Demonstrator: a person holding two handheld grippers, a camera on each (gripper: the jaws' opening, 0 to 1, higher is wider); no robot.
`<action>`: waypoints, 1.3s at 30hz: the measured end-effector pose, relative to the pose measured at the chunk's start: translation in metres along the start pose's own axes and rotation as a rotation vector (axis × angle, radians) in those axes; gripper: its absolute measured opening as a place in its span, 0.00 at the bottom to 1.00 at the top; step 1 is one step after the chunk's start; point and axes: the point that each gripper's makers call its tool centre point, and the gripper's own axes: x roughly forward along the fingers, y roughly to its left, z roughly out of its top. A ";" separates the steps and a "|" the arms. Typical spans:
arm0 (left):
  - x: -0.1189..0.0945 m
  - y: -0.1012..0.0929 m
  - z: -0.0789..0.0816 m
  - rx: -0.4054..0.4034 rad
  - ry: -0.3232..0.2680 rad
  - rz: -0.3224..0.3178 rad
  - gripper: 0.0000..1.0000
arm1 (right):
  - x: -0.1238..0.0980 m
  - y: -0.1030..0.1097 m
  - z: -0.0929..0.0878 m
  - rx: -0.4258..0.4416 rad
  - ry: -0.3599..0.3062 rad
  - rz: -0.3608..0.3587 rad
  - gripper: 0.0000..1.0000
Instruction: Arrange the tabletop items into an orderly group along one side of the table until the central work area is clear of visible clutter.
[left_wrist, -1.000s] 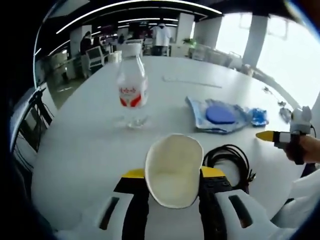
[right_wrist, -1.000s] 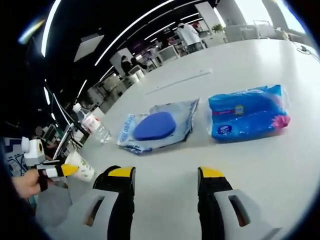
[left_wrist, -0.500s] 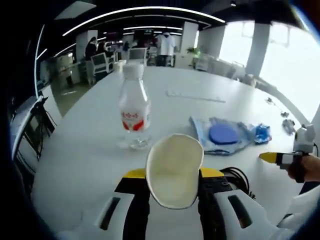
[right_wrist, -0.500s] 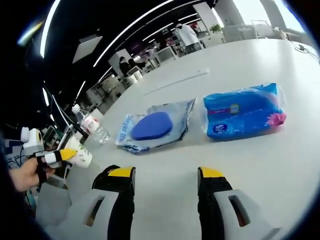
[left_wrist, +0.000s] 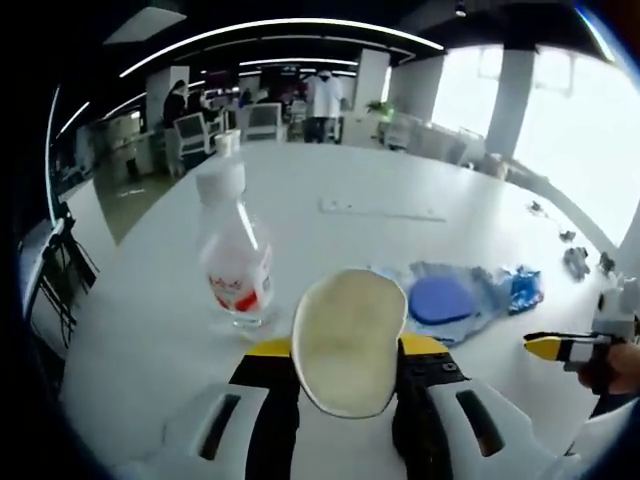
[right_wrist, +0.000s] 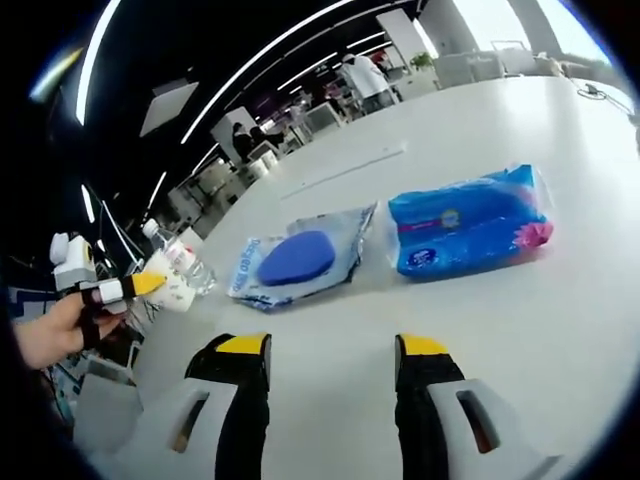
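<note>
Gripping a paper cup (left_wrist: 347, 340) – left gripper (left_wrist: 345, 352), beside bottle (left_wrist: 235, 262), right gripper (right_wrist: 332, 350) spread, empty.

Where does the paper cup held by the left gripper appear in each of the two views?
Left gripper view: the paper cup sits low at centre, clamped between that gripper's own jaws, its open mouth facing the camera.
Right gripper view: the cup is at the far left, held by the left gripper, in front of the water bottle.
Shared landmark: the clear pouch with a blue oval pad.
</note>
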 end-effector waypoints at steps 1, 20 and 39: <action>0.002 0.000 0.002 0.002 -0.001 0.002 0.33 | -0.001 0.001 0.001 -0.028 -0.005 0.004 0.47; 0.040 0.004 0.018 -0.033 0.024 0.030 0.33 | -0.014 -0.003 -0.004 -0.029 -0.022 -0.001 0.47; 0.055 -0.002 0.014 -0.030 0.052 0.041 0.33 | -0.020 -0.006 -0.006 -0.023 -0.028 -0.010 0.47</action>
